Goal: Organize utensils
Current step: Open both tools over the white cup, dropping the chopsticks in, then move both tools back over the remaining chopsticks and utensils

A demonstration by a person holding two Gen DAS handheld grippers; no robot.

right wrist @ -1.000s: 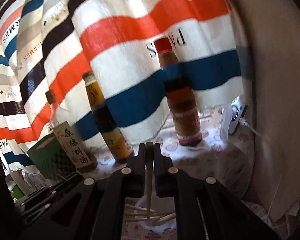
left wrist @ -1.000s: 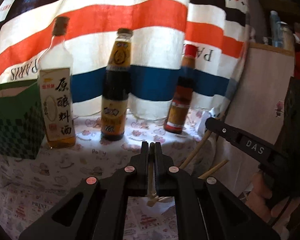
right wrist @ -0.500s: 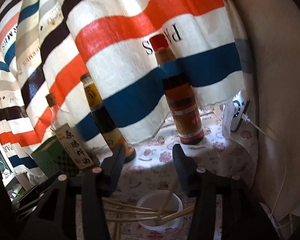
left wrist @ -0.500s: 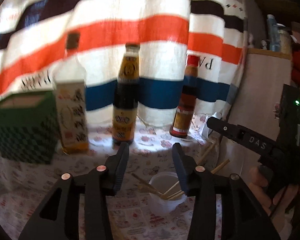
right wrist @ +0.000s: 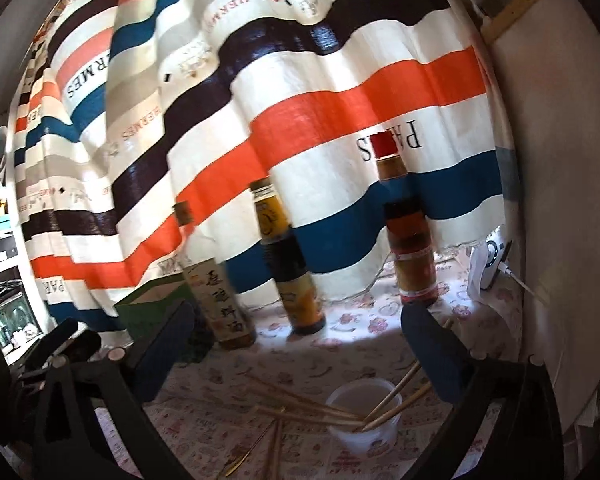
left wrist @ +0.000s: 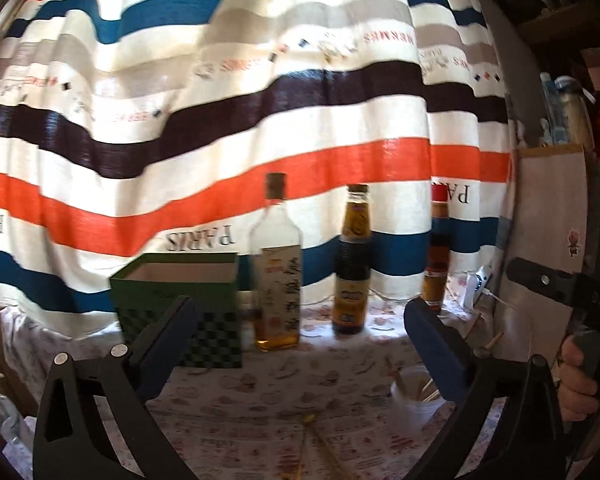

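A white plastic cup (right wrist: 363,414) stands on the patterned tablecloth with several wooden chopsticks (right wrist: 300,403) leaning in it. It also shows in the left wrist view (left wrist: 414,398), low right. A gold spoon (left wrist: 320,436) lies on the cloth in front of the cup; it also shows in the right wrist view (right wrist: 246,450) beside a loose chopstick (right wrist: 276,446). My left gripper (left wrist: 300,344) is wide open and empty, back from the cup. My right gripper (right wrist: 296,340) is wide open and empty above the cup.
Three sauce bottles stand at the back: a clear one (left wrist: 276,276), a dark one (left wrist: 354,268) and a red-capped one (left wrist: 436,252). A green checked box (left wrist: 180,300) stands left of them. A striped cloth hangs behind. A white charger (right wrist: 490,264) sits far right.
Both grippers opened from shut on a chopstick and let the chopsticks go into the cup. Both have pulled back and up, so more of the table shows.
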